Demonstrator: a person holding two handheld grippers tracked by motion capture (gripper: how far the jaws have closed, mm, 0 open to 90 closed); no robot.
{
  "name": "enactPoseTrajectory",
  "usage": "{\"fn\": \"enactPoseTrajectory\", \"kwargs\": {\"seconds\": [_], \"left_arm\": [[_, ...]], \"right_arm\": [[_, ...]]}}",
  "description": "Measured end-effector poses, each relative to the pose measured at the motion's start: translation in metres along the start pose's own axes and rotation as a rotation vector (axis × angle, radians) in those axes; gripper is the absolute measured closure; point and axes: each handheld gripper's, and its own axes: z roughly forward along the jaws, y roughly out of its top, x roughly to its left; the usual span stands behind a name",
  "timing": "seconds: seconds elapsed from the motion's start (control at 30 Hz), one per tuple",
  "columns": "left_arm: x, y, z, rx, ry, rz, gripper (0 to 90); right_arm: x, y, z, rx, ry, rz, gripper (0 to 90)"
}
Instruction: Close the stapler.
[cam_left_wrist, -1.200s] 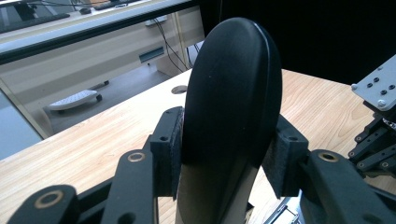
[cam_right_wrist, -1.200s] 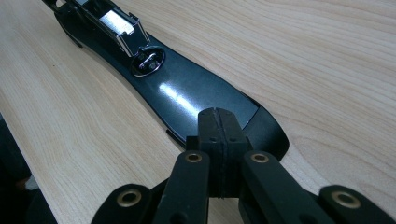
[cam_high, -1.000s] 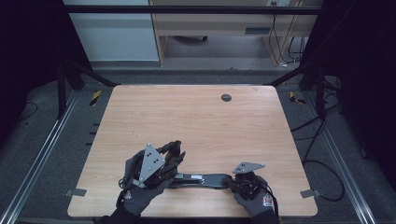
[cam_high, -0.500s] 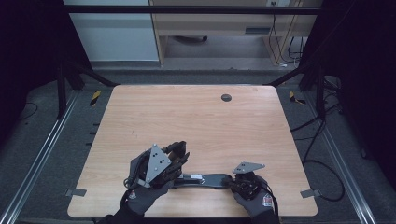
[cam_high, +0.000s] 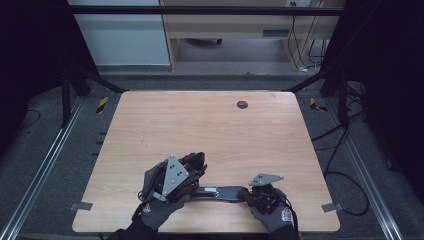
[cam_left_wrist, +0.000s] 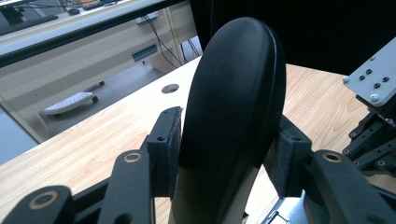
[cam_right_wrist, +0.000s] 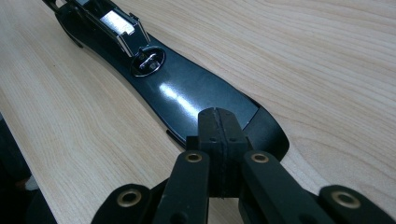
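At the near edge of the tabletop (cam_high: 150, 125), a long black stapler (cam_high: 220, 192) lies opened out flat, running parallel to that edge between the two gloved hands. The right gripper (cam_high: 250, 192) sits at the stapler's right end, close to the near right corner. In the right gripper view its jaws are pressed together, pad against pad, with their tips resting on the rounded end of the stapler's glossy black base (cam_right_wrist: 187, 105). Whether they pinch any part of it cannot be told. Farther along that base the metal staple channel (cam_right_wrist: 119, 25) and a small round metal fitting (cam_right_wrist: 148, 60) catch the light.

The left gripper (cam_high: 197, 167) sits at the stapler's left end, a little farther from the near edge, with its grey three-cornered plate tilted upward. In the left gripper view its jaws stand at a middling width around the stapler's rounded black top arm (cam_left_wrist: 233, 93), which rises upright between them. The felt pads (cam_left_wrist: 170, 149) close on both of its sides, holding it.

Beyond the hands the wood surface stretches toward the far edge, where a small round dark hole (cam_high: 242, 104) sits right of the middle. Past the far edge stands a pale wooden desk (cam_high: 225, 30) with hanging cables (cam_high: 300, 40).
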Motion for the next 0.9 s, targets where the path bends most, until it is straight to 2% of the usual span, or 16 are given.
{"fn": "enactPoseTrajectory", "kwargs": {"seconds": [0.1,0.43,0.67,0.9], "left_arm": [[-0.003,0.0,0.002,0.005,-0.001,0.015,51.3],[-0.009,0.001,0.009,0.016,-0.011,0.027,50.5],[-0.018,0.001,0.017,0.031,-0.009,0.069,50.3],[-0.024,0.001,0.023,0.044,-0.011,0.09,49.8]], "right_arm": [[0.0,0.0,0.0,0.0,0.0,-0.001,90.0],[0.0,0.0,0.0,-0.002,0.0,0.0,90.0],[0.0,0.0,0.0,-0.003,-0.001,-0.002,90.0],[0.0,0.0,0.0,-0.003,0.0,-0.002,90.0]]}}
